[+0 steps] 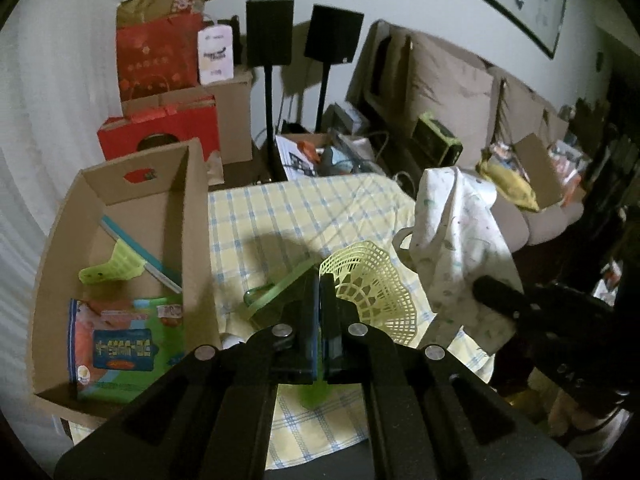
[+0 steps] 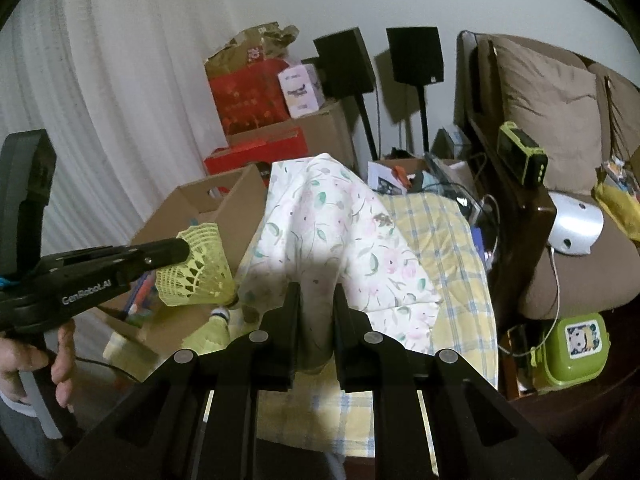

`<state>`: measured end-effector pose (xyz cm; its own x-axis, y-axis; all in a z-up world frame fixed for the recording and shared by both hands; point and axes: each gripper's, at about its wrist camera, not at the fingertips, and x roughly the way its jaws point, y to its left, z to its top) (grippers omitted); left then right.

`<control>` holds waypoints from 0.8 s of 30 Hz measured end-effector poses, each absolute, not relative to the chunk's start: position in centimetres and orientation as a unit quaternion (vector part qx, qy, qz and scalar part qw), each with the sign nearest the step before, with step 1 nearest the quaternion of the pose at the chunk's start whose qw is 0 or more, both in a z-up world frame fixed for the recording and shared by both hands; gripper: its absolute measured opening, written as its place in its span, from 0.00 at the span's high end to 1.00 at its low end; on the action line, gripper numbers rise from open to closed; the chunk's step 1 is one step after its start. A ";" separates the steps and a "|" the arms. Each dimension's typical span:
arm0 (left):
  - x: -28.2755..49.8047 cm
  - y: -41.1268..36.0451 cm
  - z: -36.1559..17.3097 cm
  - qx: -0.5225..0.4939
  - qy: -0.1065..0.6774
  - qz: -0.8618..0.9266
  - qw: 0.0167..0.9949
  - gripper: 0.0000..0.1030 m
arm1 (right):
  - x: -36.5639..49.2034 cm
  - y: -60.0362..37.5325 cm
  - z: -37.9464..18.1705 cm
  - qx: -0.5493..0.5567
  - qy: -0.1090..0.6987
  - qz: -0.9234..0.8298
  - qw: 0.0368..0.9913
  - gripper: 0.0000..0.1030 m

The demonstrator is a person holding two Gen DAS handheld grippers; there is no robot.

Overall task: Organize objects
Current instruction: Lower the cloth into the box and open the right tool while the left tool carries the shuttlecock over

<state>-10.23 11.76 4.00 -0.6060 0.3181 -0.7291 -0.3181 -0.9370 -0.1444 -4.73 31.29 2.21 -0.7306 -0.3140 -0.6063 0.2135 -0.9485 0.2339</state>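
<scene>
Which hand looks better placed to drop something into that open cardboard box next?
Probably the left. Its tool already grips the yellow plastic shuttlecock right beside the open cardboard box. The right tool is clamped on the floral cloth, farther away.

The left gripper [image 1: 320, 280] has its jaws pressed almost together, clamped on the rim of a shuttlecock [image 1: 370, 288]. A bare hand [image 2: 40, 356] grips its handle from below (only the fingers show). The right gripper [image 2: 316, 292] reaches forward beside it, jaws narrowly parted and pinching a cloth [image 2: 328, 224] that drapes up and over them.
</scene>
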 end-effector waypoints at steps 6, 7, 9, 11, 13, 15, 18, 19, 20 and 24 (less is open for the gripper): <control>-9.5 10.4 5.1 -0.385 -0.007 0.908 0.162 0.99 | -5.0 29.9 3.5 0.333 -0.061 -0.931 0.136 0.87; -9.4 10.1 5.3 -0.380 -0.006 0.911 0.157 0.99 | -5.1 29.6 3.8 0.332 -0.058 -0.932 0.134 0.87; -9.0 9.6 5.6 -0.370 -0.007 0.917 0.149 0.99 | -5.2 29.1 4.2 0.332 -0.053 -0.933 0.133 0.87; -8.7 9.0 5.7 -0.363 -0.008 0.921 0.143 0.99 | -5.4 28.5 4.6 0.330 -0.050 -0.933 0.132 0.87; -8.3 8.3 5.9 -0.355 -0.013 0.924 0.139 0.99 | -5.7 28.0 4.9 0.331 -0.050 -0.933 0.132 0.87; -7.9 7.4 6.1 -0.345 -0.019 0.929 0.133 0.99 | -6.0 27.3 5.2 0.331 -0.048 -0.933 0.132 0.87; -7.7 6.2 6.4 -0.337 -0.025 0.932 0.127 0.99 | -6.5 26.1 5.6 0.330 -0.043 -0.933 0.138 0.87; -7.6 5.7 6.5 -0.335 -0.028 0.934 0.124 0.99 | -6.6 25.6 5.8 0.329 -0.040 -0.933 0.140 0.87; -7.6 5.3 6.5 -0.333 -0.029 0.934 0.122 0.99 | -6.7 25.1 6.0 0.328 -0.037 -0.933 0.142 0.87; -7.7 3.3 7.0 -0.331 -0.040 0.936 0.112 0.99 | -7.4 22.6 7.0 0.321 -0.026 -0.934 0.153 0.87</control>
<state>-7.65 3.31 6.97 -0.7552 0.2369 -0.6112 -0.1841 -0.9715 -0.1492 -7.39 22.56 6.99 -0.7465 -0.3029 -0.5925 0.2700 -0.9517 0.1463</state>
